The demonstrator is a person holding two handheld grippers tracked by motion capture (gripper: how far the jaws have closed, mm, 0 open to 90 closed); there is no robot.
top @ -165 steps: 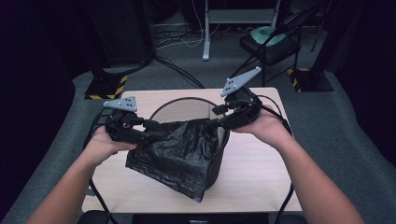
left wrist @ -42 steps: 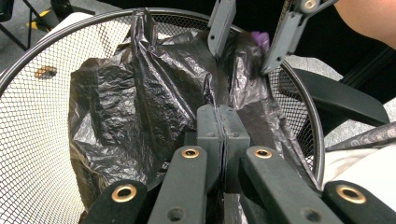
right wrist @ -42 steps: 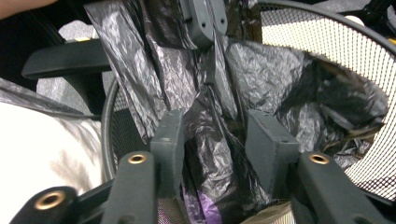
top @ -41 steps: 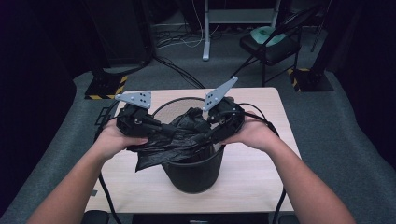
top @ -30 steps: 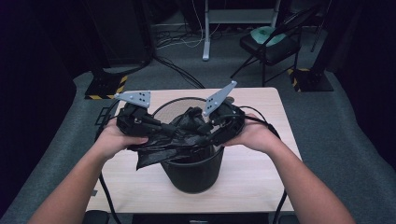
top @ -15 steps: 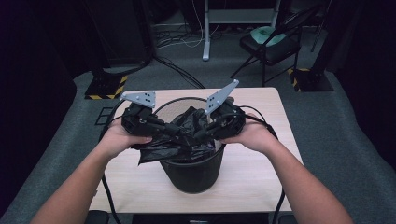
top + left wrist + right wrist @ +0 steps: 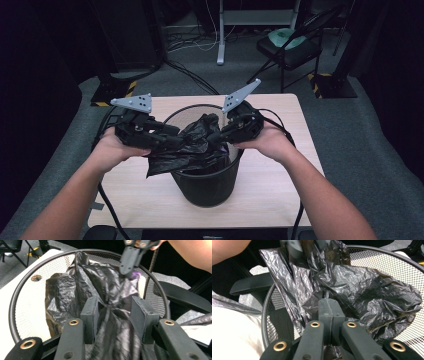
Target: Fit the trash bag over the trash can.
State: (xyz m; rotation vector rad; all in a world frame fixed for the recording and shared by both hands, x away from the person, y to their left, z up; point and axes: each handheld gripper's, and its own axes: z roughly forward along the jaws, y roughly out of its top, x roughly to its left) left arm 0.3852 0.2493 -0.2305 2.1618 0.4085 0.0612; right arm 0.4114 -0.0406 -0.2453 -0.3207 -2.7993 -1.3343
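Observation:
A crumpled black plastic bag (image 7: 192, 145) hangs bunched over the mouth of a black mesh wastebasket (image 7: 205, 185) on the wooden table (image 7: 280, 190). My left gripper (image 7: 175, 142) is at the bag's left side. Its jaws have just been opening and now stand apart (image 7: 113, 305), with bag film (image 7: 67, 290) running loosely between them. My right gripper (image 7: 215, 136) is shut on a fold of the bag (image 7: 367, 290), its jaws pressed together (image 7: 328, 302) above the basket's rim (image 7: 387, 262). In the left gripper view the right gripper (image 7: 127, 267) pinches the far side of the bag.
The basket stands at the table's middle, with bare wood to either side and in front. Cables trail from both grippers across the table. Behind the table are a folding chair (image 7: 290, 45), a desk post (image 7: 220, 30) and floor cables.
The left gripper's jaws have opened off the bag and that hand has lifted a little. The bag, earlier draped outside the basket's front, now sits bunched over its mouth. The right hand stayed put.

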